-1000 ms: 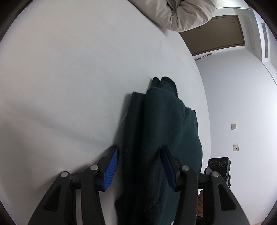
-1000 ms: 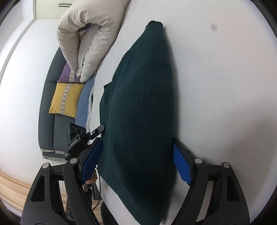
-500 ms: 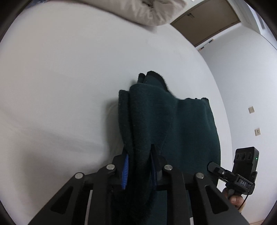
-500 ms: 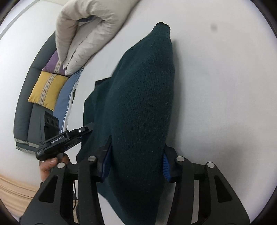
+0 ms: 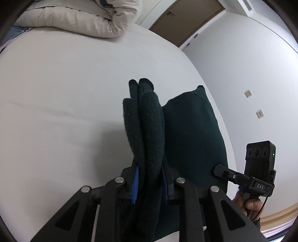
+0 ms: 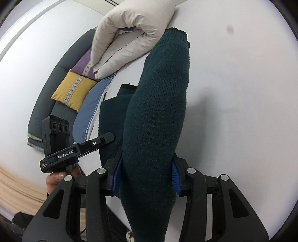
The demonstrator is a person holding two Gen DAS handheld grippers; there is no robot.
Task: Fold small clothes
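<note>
We've got the left gripper (image 5: pixel 149 176) clenched on a bunched fold of the dark green sweater (image 5: pixel 190 134), layers sticking up between the blue pads (image 5: pixel 135 178) above the white bed (image 5: pixel 65 93). The rest of the sweater lies near the bed's right edge, with a beige duvet (image 5: pixel 78 16) along the far edge. Our right gripper (image 6: pixel 145 178) is clamped on a thick roll of the same sweater (image 6: pixel 158 115), with the sofa (image 6: pixel 54 89) and its yellow cushion (image 6: pixel 72 91) off past the bed's left edge.

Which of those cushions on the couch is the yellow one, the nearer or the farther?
The nearer cushion is the yellow one, with a pale patterned stripe. The purple cushion sits behind it on the grey couch, partly hidden under the beige quilt.
</note>
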